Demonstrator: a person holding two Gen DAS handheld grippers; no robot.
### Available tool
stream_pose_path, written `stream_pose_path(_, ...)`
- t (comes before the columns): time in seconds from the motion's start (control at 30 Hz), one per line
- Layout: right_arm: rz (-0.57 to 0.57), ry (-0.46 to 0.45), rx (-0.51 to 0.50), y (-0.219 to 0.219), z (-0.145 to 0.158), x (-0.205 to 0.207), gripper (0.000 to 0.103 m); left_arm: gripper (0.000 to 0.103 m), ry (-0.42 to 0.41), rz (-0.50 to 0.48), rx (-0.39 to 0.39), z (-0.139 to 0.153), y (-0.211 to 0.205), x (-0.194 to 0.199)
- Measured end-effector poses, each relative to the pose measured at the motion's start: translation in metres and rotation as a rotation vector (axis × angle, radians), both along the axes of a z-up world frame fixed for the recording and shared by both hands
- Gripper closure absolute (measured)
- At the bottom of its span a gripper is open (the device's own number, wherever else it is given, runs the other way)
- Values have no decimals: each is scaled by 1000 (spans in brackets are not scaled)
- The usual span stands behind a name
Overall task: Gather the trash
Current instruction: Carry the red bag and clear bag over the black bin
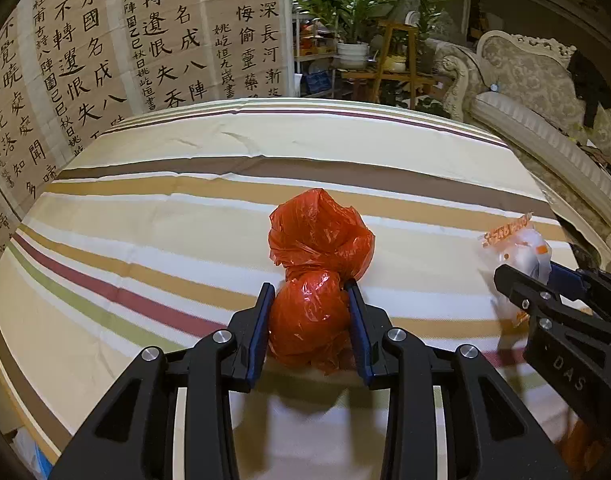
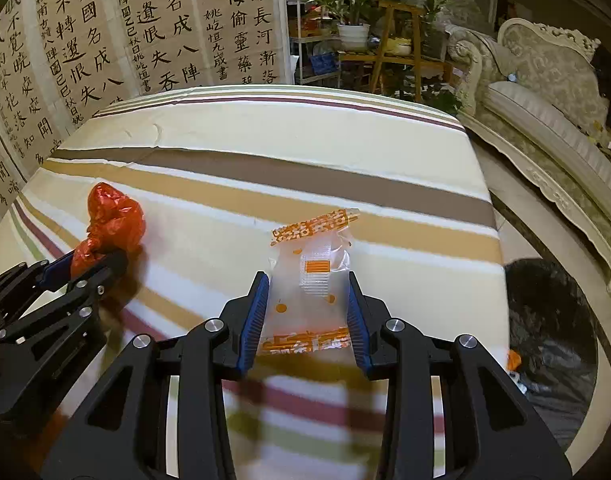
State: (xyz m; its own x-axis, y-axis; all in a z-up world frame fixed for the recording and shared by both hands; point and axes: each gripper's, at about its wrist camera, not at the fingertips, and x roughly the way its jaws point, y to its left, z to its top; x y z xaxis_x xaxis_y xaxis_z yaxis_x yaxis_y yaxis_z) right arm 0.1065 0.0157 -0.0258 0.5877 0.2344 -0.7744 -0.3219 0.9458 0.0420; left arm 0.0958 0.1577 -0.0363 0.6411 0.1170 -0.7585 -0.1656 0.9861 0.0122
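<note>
A crumpled red plastic bag lies on the striped tablecloth. My left gripper is shut on the bag's near part, the blue pads pressing both sides. It also shows in the right wrist view, held by the left gripper. A clear wrapper with orange print sits between the pads of my right gripper, which is shut on it just above the cloth. In the left wrist view the wrapper and right gripper are at the right.
A black trash bag sits on the floor beside the table's right edge. An ornate sofa stands at the right, plants on shelves behind, and a calligraphy screen along the left and back.
</note>
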Motion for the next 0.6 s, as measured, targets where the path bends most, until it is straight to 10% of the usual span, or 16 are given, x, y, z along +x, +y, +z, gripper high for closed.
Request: stream_pose_path(0.6,-121,-49,25,-76,13,-61,66,67,-43,-141,-3,11,-73,-42)
